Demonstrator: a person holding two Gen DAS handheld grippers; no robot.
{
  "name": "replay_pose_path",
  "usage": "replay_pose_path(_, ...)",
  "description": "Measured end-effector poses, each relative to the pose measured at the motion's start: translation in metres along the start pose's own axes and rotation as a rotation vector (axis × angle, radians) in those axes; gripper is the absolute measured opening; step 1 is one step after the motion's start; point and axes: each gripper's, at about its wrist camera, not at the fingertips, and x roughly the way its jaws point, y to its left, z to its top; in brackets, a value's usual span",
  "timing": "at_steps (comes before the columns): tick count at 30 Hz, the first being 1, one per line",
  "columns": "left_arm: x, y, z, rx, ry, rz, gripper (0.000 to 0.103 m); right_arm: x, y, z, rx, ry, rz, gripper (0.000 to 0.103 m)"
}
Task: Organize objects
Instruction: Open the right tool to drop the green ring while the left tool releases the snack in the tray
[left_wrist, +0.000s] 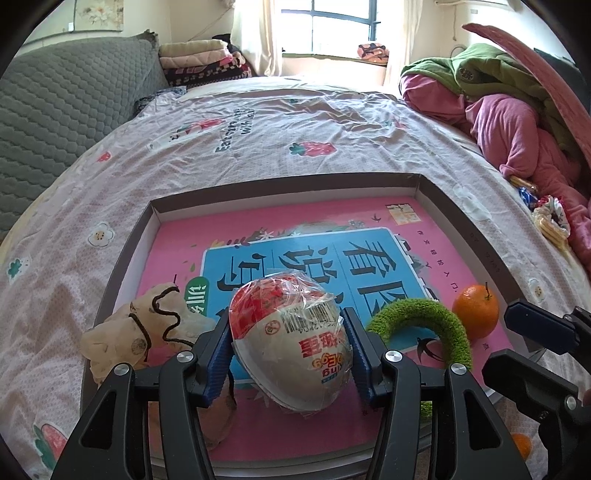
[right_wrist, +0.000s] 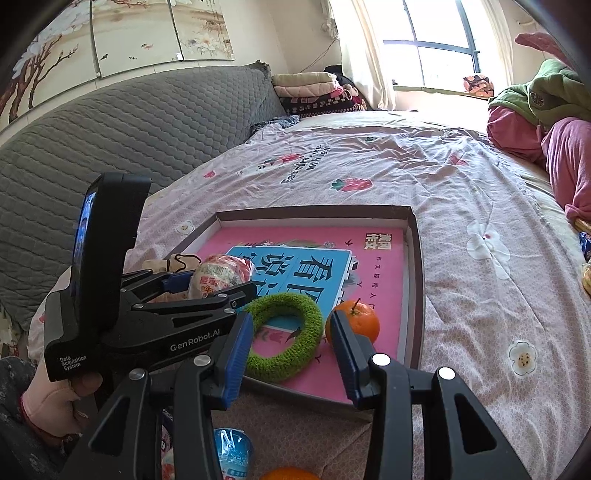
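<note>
My left gripper (left_wrist: 286, 321) is shut on a plastic-wrapped red and white toy egg (left_wrist: 291, 343), low over the near part of a pink book (left_wrist: 184, 251) that lies in a shallow brown tray (left_wrist: 295, 181). Left of the egg lies a beige pouch with a dark cord (left_wrist: 140, 332). A fuzzy green ring (right_wrist: 273, 367) and an orange (right_wrist: 356, 323) lie on the book's right side. My right gripper (right_wrist: 291, 319) hovers open over the tray's near edge (right_wrist: 417, 295) with nothing between its pads; the ring shows past the gap, the orange behind the right finger.
The tray sits on a bed with a pink flowered cover (right_wrist: 480, 221). A second orange (right_wrist: 288, 474) and a blue wrapped item (right_wrist: 232, 454) lie below my right gripper. Piled clothes (left_wrist: 498, 110) and snack packs (left_wrist: 546, 221) are at right, a grey quilted backrest (left_wrist: 55, 110) at left.
</note>
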Motion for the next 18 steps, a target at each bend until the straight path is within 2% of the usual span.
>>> replay_pose_path(6, -0.001, 0.001, 0.0, -0.002, 0.001, 0.001, 0.063, -0.001, 0.001, 0.0, -0.005, -0.002, -0.003, 0.043)
replay_pose_path(18, -0.014, 0.001, 0.002, -0.006, -0.014, -0.01, 0.064, -0.004, 0.0, 0.0, -0.003, -0.013, -0.016, 0.044)
